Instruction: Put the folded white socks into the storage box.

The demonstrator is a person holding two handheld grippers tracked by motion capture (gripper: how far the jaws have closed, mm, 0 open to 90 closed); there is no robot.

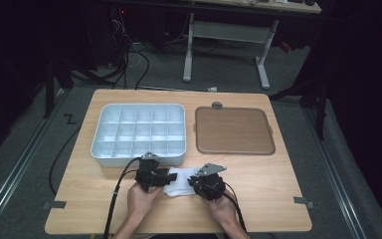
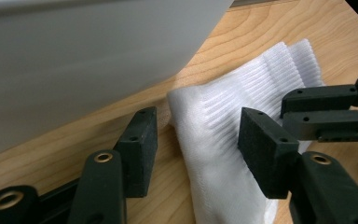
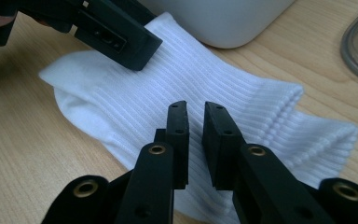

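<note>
White sock (image 1: 180,182) lies flat on the wooden table (image 1: 273,199) between the two grippers, touching or nearly touching both, near the table's front edge and just in front of the white compartment tray (image 1: 138,133); the coming move seems to turn on how its long axis runs from one tool to the other.

In the right gripper view, the right gripper (image 3: 196,135) has its jaws drawn almost together with only a thin slit between them, poised over the ribbed mid-part of the sock; whether the pads pinch any fabric cannot be told. From this tool the cuff (image 3: 307,126) lies off to the right and farther on, the toe end (image 3: 63,77) off to the left, so the sock's length runs crosswise to the jaws.

In the left gripper view, the left gripper (image 2: 198,140) stands with its jaws well apart, one pad on bare wood and the other over the fabric, straddling the folded edge of the sock without pressing it; the sock stretches away ahead and to the right of it, toward the other tool.

Farther off, beyond the tray's right side, a brown lid (image 1: 234,130) lies well apart.
</note>
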